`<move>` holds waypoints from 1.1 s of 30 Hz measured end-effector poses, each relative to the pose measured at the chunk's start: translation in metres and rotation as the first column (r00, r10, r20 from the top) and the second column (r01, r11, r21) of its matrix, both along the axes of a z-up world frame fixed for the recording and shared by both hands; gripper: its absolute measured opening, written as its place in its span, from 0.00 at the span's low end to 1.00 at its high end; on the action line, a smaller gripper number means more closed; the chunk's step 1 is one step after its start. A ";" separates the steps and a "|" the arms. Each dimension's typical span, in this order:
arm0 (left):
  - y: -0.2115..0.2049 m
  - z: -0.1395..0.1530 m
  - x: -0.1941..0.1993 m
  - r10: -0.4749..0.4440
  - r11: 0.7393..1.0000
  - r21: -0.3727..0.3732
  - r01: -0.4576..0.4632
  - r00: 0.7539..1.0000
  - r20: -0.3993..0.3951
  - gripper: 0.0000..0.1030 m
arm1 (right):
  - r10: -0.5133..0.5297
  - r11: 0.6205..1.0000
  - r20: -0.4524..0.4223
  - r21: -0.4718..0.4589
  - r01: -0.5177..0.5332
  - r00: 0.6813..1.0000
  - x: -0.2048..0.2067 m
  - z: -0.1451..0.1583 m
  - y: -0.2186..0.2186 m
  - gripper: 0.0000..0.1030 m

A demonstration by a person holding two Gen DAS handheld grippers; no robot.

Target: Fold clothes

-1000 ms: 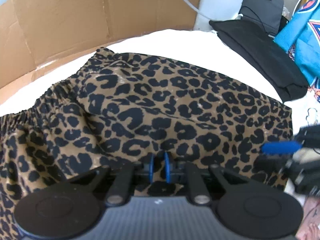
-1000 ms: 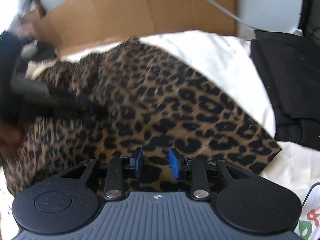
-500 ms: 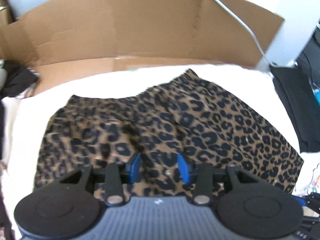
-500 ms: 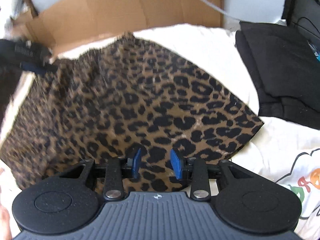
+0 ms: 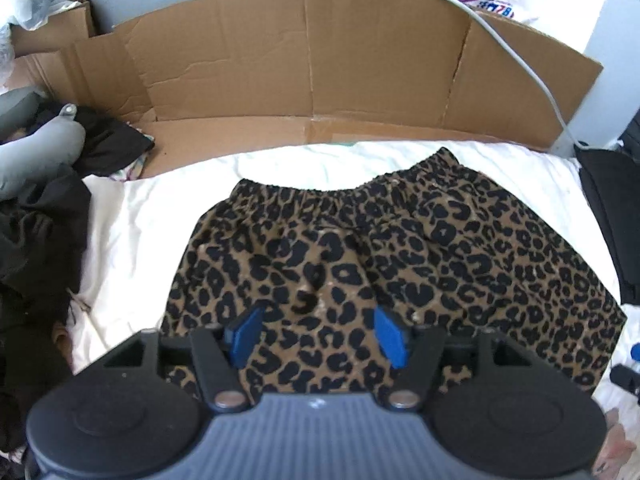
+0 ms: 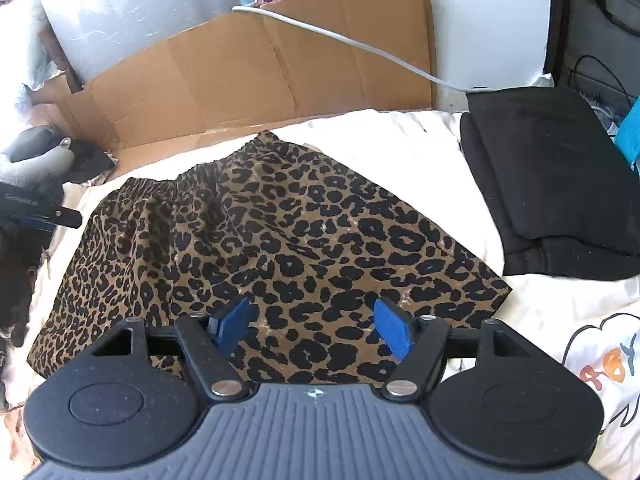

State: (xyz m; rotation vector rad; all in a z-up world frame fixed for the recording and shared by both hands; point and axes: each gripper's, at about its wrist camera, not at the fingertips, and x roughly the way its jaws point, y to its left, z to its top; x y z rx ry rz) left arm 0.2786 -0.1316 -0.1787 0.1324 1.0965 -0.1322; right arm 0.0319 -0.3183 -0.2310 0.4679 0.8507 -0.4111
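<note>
A leopard-print skirt [image 5: 380, 256] lies spread flat on a white bedsheet [image 5: 136, 216], its gathered elastic waistband [image 5: 320, 192] toward the cardboard. The same skirt [image 6: 280, 240] fills the middle of the right wrist view. My left gripper [image 5: 316, 334] hovers open above the skirt's near hem, blue pads wide apart, nothing between them. My right gripper [image 6: 312, 326] is likewise open above the hem on the right side. The left gripper's tip [image 6: 44, 216] shows at the left edge of the right wrist view.
Flattened cardboard [image 5: 304, 72] stands behind the bed. A dark clothes heap [image 5: 36, 216] lies at the left. A folded black garment [image 6: 552, 176] rests at the right on the sheet. A grey cable [image 6: 360, 44] runs across the cardboard. A printed white fabric [image 6: 600, 360] lies near right.
Both grippers have pulled back and up from the skirt and their jaws have opened wide. The left gripper let go of the fabric; the skirt now lies flat and spread out.
</note>
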 end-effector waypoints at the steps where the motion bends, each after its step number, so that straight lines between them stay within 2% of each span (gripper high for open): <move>1: 0.005 0.001 -0.002 0.005 1.000 -0.010 -0.005 1.000 0.008 0.69 | 0.004 1.000 0.002 0.000 -0.004 1.000 0.001 -0.002 0.002 0.73; 3: 0.014 -0.001 -0.003 0.010 0.999 -0.041 -0.009 1.000 0.011 0.73 | 0.005 1.000 0.005 -0.010 -0.005 1.000 0.000 -0.005 0.006 0.73; 7: 0.034 -0.005 -0.004 0.020 0.994 -0.103 -0.019 1.000 0.016 0.73 | 0.008 0.998 0.024 -0.064 -0.007 1.000 0.000 -0.010 0.015 0.73; 14: 0.040 -0.024 0.012 -0.014 0.991 -0.130 0.023 0.997 0.072 0.72 | 0.020 0.997 0.045 -0.076 -0.016 0.999 0.009 -0.024 0.022 0.73; 16: 0.039 -0.032 0.018 -0.028 0.989 -0.139 0.039 0.996 0.081 0.67 | 0.031 0.996 0.042 -0.082 -0.028 0.999 0.013 -0.028 0.022 0.73; 19: 0.032 -0.045 0.028 -0.070 0.983 -0.162 0.084 0.994 0.087 0.53 | 0.049 0.995 0.033 -0.087 -0.046 0.998 0.018 -0.039 0.022 0.73; 21: 0.025 -0.051 0.033 -0.118 0.976 -0.173 0.135 0.987 0.107 0.37 | 0.060 0.995 0.013 -0.079 -0.059 0.998 0.020 -0.047 0.022 0.73; 23: 0.018 -0.058 0.037 -0.156 0.971 -0.163 0.177 0.979 0.132 0.26 | 0.082 0.994 -0.008 -0.075 -0.082 0.997 0.020 -0.053 0.024 0.69; 24: 0.014 -0.061 0.039 -0.173 0.969 -0.152 0.195 0.974 0.143 0.24 | 0.094 0.992 -0.015 -0.079 -0.095 0.995 0.020 -0.055 0.026 0.67; 26: 0.011 -0.070 0.042 -0.192 0.963 -0.159 0.215 0.970 0.148 0.18 | 0.123 0.989 -0.036 -0.082 -0.126 0.992 0.020 -0.058 0.028 0.49; 27: 0.011 -0.075 0.045 -0.190 0.962 -0.172 0.213 0.972 0.141 0.13 | 0.134 0.987 -0.048 -0.083 -0.138 0.990 0.022 -0.059 0.028 0.47; 33: 0.013 -0.102 0.053 -0.187 0.970 -0.142 0.198 0.979 0.086 0.11 | 0.114 0.989 -0.038 -0.095 -0.117 0.993 0.035 -0.059 0.022 0.45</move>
